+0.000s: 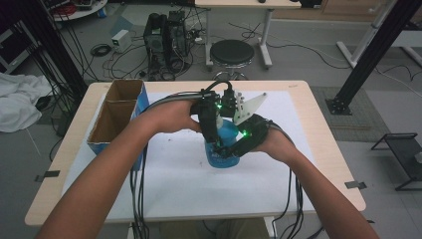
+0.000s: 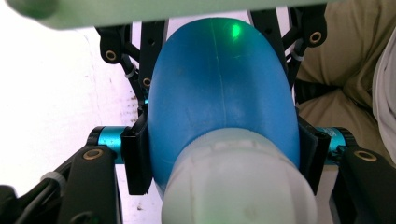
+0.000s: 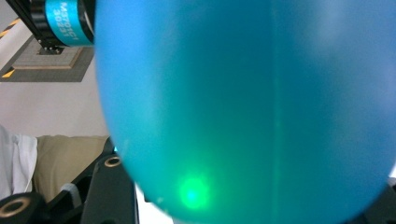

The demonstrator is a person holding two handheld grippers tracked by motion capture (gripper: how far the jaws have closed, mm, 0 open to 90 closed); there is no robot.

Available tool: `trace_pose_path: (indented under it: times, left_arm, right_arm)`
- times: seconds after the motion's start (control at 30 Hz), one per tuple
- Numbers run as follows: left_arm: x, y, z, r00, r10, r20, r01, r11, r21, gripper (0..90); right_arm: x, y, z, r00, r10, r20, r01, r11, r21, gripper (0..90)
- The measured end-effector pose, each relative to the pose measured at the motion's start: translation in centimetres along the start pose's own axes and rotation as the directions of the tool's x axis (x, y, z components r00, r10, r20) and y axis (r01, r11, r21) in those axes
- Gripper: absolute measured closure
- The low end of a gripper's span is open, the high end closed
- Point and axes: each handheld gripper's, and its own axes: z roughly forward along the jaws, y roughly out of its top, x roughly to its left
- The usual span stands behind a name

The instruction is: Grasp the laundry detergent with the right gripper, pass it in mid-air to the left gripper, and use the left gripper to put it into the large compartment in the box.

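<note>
My left claw [image 2: 224, 154] clamps the blue bottle [image 2: 219, 102] near its white cap [image 2: 238, 186]; right claw [image 1: 234, 147] state unclear. Smooth plastic, likely slippery, light; grip the shoulder.

One blue bottle [image 1: 222, 144] stood between two grippers; one cardboard box [image 1: 115, 117] lay left of them; one stool [image 1: 232, 53] beyond.

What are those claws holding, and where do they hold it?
The left gripper clamps the blue bottle by its shoulder, just below the white cap. The right gripper is around its body; its grip cannot be told.
</note>
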Motion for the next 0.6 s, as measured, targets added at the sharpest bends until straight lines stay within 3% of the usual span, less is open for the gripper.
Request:
trace_pose_path:
  times: [0.07, 0.1, 0.17, 0.2, 0.23, 0.27, 0.3, 0.33, 0.37, 0.43, 0.5, 0.6]
  left_arm:
    - [-0.1, 0.1, 0.2, 1.0000, 0.000, 0.003, 0.000, 1.0000, 0.008, 37.5]
    - [-0.1, 0.1, 0.3, 1.0000, -0.003, 0.008, 0.003, 0.9999, 0.017, 37.5]
    - [-0.2, 0.2, 0.4, 0.9998, -0.001, 0.018, 0.001, 0.9995, 0.033, 37.5]
    - [-0.3, 0.2, 0.5, 0.9998, -0.004, 0.021, 0.003, 0.9993, 0.037, 37.5]
    - [-0.3, 0.1, 0.5, 0.9998, -0.007, 0.021, 0.006, 0.9991, 0.042, 37.5]
    - [-0.3, 0.0, 0.4, 0.9998, -0.011, 0.019, 0.010, 0.9988, 0.049, 37.5]
    - [-0.2, -0.1, 0.4, 0.9997, -0.010, 0.020, 0.009, 0.9984, 0.056, 37.5]
    - [-0.2, -0.3, 0.3, 0.9997, -0.021, 0.015, 0.020, 0.9981, 0.057, 37.5]
    - [-0.1, -0.5, 0.2, 0.9997, -0.022, 0.012, 0.021, 0.9980, 0.060, 37.5]
    - [-0.1, -0.9, 0.0, 0.9994, -0.034, 0.007, 0.034, 0.9975, 0.062, 37.5]
    - [0.0, -1.2, -0.2, 0.9989, -0.047, 0.001, 0.047, 0.9969, 0.062, 37.5]
    - [0.1, -1.6, -0.5, 0.9977, -0.068, -0.003, 0.068, 0.9959, 0.061, 37.4]
  right_arm:
    - [0.0, 0.0, 0.0, 1.0000, -0.003, 0.008, 0.003, 1.000, 0.003, 39.2]
    - [-0.2, 0.0, 0.0, 0.9992, -0.024, 0.031, 0.024, 1.000, 0.006, 31.1]
    - [-0.1, 0.0, -0.3, 0.9991, -0.029, 0.032, 0.028, 0.999, 0.028, 22.3]
    - [-0.1, -0.2, -0.5, 0.9986, -0.042, 0.034, 0.040, 0.998, 0.039, 22.1]
    - [0.0, -0.3, -0.8, 0.9996, -0.018, 0.020, 0.017, 0.999, 0.043, 22.0]
    - [0.0, -0.6, -0.9, 0.9991, -0.022, 0.036, 0.020, 0.998, 0.052, 22.0]
    - [0.3, -0.9, -1.1, 0.9986, 0.023, 0.047, -0.025, 0.998, 0.050, 22.0]
    - [0.3, -1.2, -1.4, 0.9984, 0.021, 0.054, -0.023, 0.999, 0.046, 21.9]
    - [0.5, -1.6, -1.7, 0.9965, 0.058, 0.060, -0.061, 0.997, 0.054, 21.9]
    - [0.6, -2.3, -2.5, 0.9934, 0.085, 0.077, -0.089, 0.994, 0.056, 21.9]
    - [0.6, -2.9, -3.2, 0.9829, 0.117, 0.142, -0.128, 0.989, 0.075, 21.9]
    - [0.6, -3.7, -4.5, 0.9812, 0.130, 0.143, -0.147, 0.982, 0.115, 21.9]
